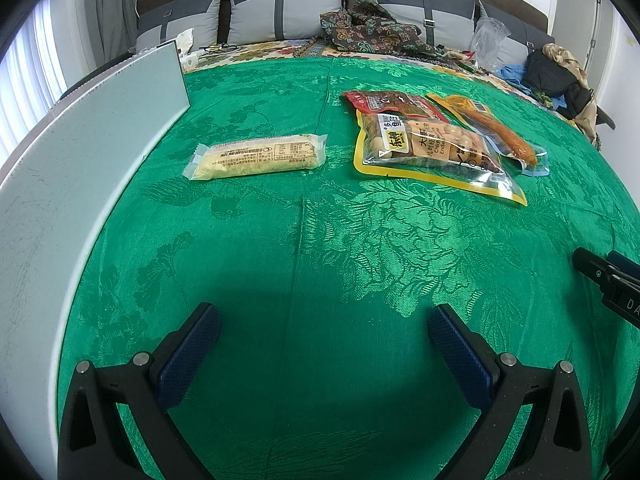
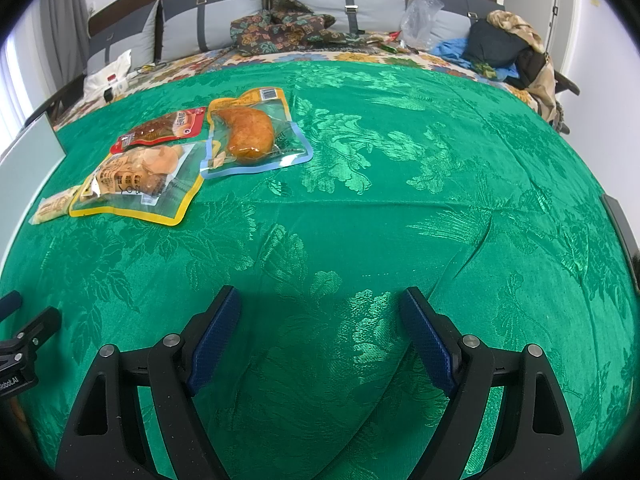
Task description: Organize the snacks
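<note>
**Green cloth, four snack packs, both claws empty**

Green brocade cloth (image 1: 320,240) is covering the bed, and four snack packs are lying on its far half. A pale roll pack (image 1: 256,157) is sitting alone toward the cloth's left edge, close to a white board (image 1: 80,152) that is standing along that edge. Right of the roll, well apart from it, three packs are overlapping: a yellow-edged pack (image 1: 432,152) is lying nearest, partly over a red pack (image 1: 394,104) behind it, and a blue-edged pack (image 2: 254,136) holding an orange piece is touching their right side.

Both claws are hovering over the near, bare part of the cloth, well short of the packs. The left claw (image 1: 324,328) is spread wide and gripping nothing. The right claw (image 2: 320,312) is likewise released, its blue pads (image 2: 212,344) standing apart with only cloth between them.

Grey cushions (image 1: 284,4) are leaning along the headboard beyond the cloth's far edge.
</note>
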{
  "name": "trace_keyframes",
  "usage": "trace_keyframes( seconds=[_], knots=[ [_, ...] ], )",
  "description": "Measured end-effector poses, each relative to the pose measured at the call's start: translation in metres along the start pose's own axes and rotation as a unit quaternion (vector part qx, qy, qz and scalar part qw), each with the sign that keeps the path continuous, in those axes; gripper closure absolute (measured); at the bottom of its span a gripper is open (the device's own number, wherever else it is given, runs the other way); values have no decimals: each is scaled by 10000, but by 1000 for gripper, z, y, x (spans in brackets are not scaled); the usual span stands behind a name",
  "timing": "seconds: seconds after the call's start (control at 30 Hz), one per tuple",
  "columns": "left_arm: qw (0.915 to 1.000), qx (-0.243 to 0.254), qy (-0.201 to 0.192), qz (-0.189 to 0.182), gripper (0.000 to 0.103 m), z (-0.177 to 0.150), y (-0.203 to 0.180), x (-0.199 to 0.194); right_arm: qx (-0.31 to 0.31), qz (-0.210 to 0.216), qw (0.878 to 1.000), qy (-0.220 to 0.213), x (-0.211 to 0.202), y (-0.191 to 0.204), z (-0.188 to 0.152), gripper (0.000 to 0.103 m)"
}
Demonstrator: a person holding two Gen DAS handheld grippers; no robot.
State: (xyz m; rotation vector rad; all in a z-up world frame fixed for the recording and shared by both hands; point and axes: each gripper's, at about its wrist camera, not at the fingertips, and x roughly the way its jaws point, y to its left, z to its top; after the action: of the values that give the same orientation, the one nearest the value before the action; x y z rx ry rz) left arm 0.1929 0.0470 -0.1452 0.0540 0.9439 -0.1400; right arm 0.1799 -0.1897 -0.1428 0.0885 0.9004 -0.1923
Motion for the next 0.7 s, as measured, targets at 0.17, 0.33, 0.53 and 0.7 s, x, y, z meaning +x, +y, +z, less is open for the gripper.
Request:
trace_keyframes(
  seconds=[0.17, 0.33, 0.53, 0.7],
  knots=[
    [10000, 0, 0, 0, 0, 0, 0, 0, 0, -1, 10000, 0, 1, 1, 0, 18],
    [10000, 2, 0, 2, 0, 0, 0, 0, 1, -1, 10000, 1, 0, 0, 0, 18],
    [10000, 1, 0, -1, 0, 0, 0, 0, 1, -1, 10000, 1, 1, 1, 0, 18],
    [10000, 1, 0, -2, 0, 0, 0, 0, 1, -1, 10000, 2, 1, 1, 0, 18]
  ],
)
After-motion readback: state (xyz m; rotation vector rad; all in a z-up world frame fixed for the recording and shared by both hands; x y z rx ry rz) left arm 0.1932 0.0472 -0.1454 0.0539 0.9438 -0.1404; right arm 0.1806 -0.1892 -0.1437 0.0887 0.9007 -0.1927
